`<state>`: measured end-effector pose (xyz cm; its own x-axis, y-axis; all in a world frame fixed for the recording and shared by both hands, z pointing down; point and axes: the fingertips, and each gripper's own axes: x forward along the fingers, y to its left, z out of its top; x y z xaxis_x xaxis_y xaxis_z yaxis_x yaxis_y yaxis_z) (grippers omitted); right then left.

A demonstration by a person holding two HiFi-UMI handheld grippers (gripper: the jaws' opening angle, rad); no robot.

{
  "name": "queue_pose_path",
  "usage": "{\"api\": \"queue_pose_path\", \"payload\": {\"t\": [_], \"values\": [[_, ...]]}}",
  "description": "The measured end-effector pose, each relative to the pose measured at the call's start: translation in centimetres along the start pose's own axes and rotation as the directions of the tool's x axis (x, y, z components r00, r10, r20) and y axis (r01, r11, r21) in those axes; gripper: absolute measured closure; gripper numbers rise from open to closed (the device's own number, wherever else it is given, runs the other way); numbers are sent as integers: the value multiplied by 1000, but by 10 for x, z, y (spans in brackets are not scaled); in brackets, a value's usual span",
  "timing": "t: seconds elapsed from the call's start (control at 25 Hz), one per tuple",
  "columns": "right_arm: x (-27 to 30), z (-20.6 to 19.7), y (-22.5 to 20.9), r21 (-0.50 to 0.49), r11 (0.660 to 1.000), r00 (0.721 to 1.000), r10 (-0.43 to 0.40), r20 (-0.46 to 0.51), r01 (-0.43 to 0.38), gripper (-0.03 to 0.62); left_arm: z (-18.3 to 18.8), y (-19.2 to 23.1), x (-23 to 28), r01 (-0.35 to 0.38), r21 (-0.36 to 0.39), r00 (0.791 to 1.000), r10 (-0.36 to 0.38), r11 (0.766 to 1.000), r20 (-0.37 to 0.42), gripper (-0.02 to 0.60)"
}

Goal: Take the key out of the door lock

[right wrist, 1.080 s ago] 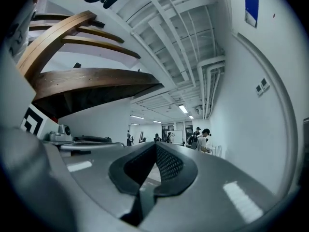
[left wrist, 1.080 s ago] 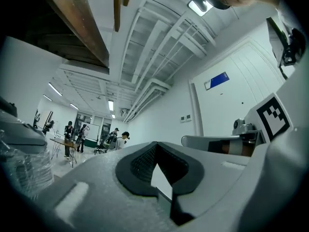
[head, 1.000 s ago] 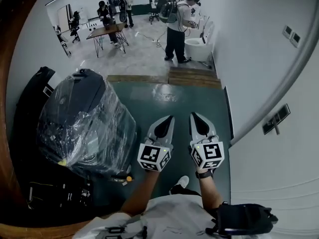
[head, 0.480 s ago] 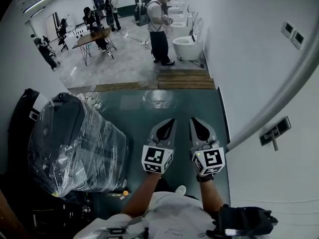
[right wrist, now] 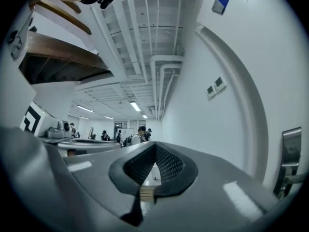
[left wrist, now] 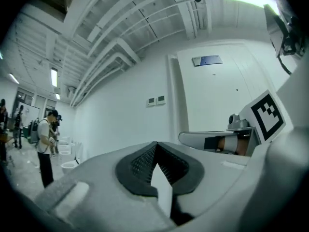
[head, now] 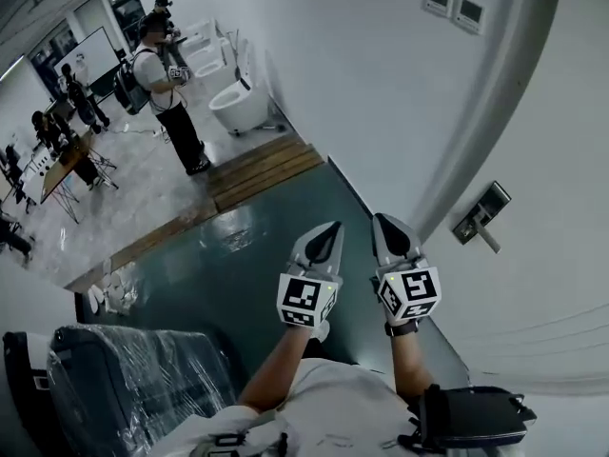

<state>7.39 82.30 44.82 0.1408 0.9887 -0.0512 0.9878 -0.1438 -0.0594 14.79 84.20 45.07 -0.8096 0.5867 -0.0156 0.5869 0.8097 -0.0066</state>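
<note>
White door [head: 533, 284] on the right, dark green floor [head: 238, 284] below. Silver door lock w/ lever handle [head: 481, 215] sits on that door, right of my right claw [head: 383, 225] & well apart from it. Both claws are fully closed w/ nothing held; left claw [head: 328, 231] is just beside the right. Risk: I can't make out the key from here, so I could come in off-line & knock the lever. The lock is partly cut off at the right gripper view's edge.

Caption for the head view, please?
Left hand-held gripper and right hand-held gripper, both shut and empty, over dark green floor, near silver metal door handle.
</note>
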Motion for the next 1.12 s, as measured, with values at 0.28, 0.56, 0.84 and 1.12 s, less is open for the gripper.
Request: {"api": "queue_pose_path", "payload": {"t": [0.28, 0.56, 0.84, 1.12], "values": [[5, 24, -63, -40, 946, 947, -321, 30, 322, 591, 20, -1, 89, 300, -31, 954, -299, 953, 33, 581], [-81, 19, -146, -42, 767, 768, -640, 14, 640, 591, -6, -103, 158, 591, -71, 806, -592, 804, 0, 581], [-135, 22, -212, -7, 687, 687, -727, 15, 727, 591, 3, -185, 206, 692, -19, 722, -691, 722, 22, 580], [-136, 22, -272, 39, 731, 731, -682, 13, 681, 591, -8, -218, 252, 687, -3, 727, -687, 727, -5, 580]]}}
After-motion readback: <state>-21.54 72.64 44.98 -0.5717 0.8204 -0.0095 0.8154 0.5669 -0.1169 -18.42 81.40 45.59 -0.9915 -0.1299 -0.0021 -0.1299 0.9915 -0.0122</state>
